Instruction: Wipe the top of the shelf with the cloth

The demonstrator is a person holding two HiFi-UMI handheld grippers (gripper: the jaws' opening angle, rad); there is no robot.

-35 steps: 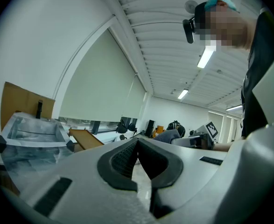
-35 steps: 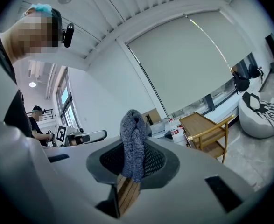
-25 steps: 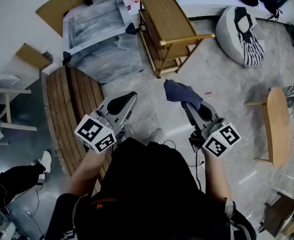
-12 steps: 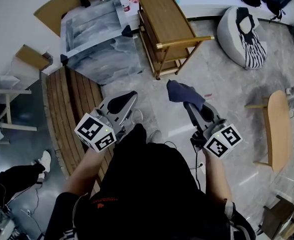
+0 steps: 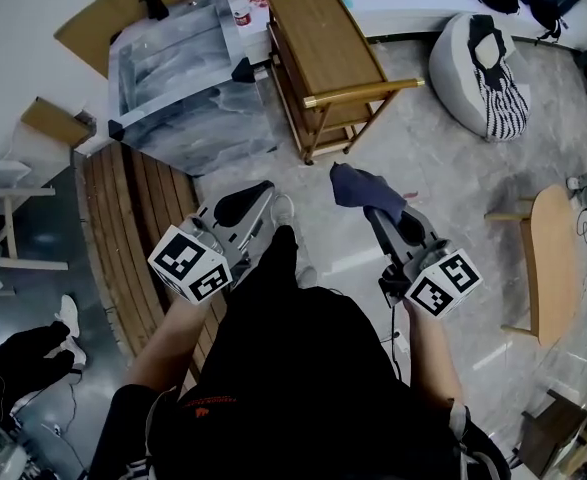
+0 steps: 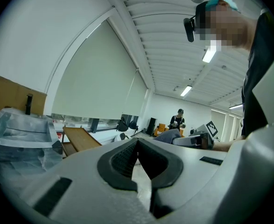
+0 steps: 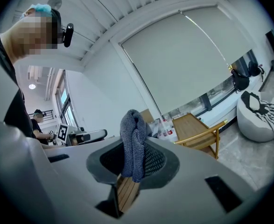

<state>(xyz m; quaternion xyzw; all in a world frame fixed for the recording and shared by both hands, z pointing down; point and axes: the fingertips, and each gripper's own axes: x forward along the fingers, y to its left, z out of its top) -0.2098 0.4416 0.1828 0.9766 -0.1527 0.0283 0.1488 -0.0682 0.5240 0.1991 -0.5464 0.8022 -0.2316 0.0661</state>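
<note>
Right gripper (image 5: 378,211) jaws pinch only a fold of cloth (image 5: 356,185); it could slip while wiping the shelf (image 5: 323,38). Left gripper (image 5: 248,200) jaws together, empty.

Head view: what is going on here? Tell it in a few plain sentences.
A person holds a gripper in each hand. The right gripper is shut on a dark cloth, held up in the air. The left gripper is shut and empty. The wooden shelf stands ahead on the floor, apart from both grippers, so the wiping of its top has not yet begun.
</note>
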